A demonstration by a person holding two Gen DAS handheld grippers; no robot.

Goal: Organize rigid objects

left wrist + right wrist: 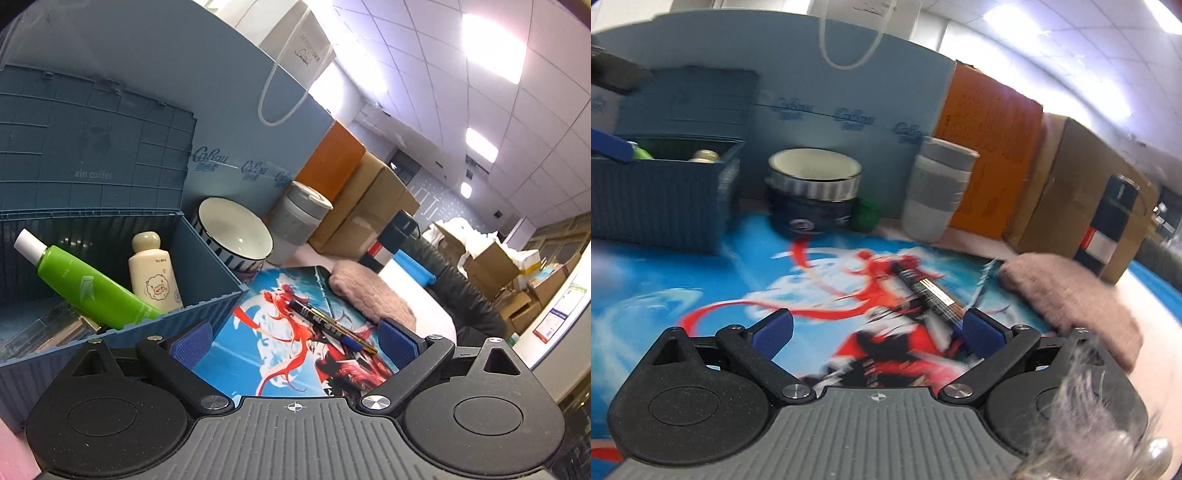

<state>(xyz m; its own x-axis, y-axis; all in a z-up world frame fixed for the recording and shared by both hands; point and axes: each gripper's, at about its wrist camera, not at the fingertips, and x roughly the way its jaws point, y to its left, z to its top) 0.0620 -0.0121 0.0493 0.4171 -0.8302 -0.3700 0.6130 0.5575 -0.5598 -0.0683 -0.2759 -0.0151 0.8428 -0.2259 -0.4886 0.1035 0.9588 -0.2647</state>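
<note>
A blue mat (258, 354) printed with a red figure was spread over the table, and at its far left edge a blue storage crate (207, 273) was stood with its lid raised, a green bottle (85, 284) and a cream bottle (155, 280) being held inside it. Behind the mat a striped bowl (236, 232) and a grey cup (295, 221) were placed, with a pink cloth (369, 295) laid to the right. The left gripper (295, 343) and the right gripper (879, 332) were both held wide apart and empty over the mat, and a dark pen (332, 325) was left lying on the mat, near the right finger of each.
</note>
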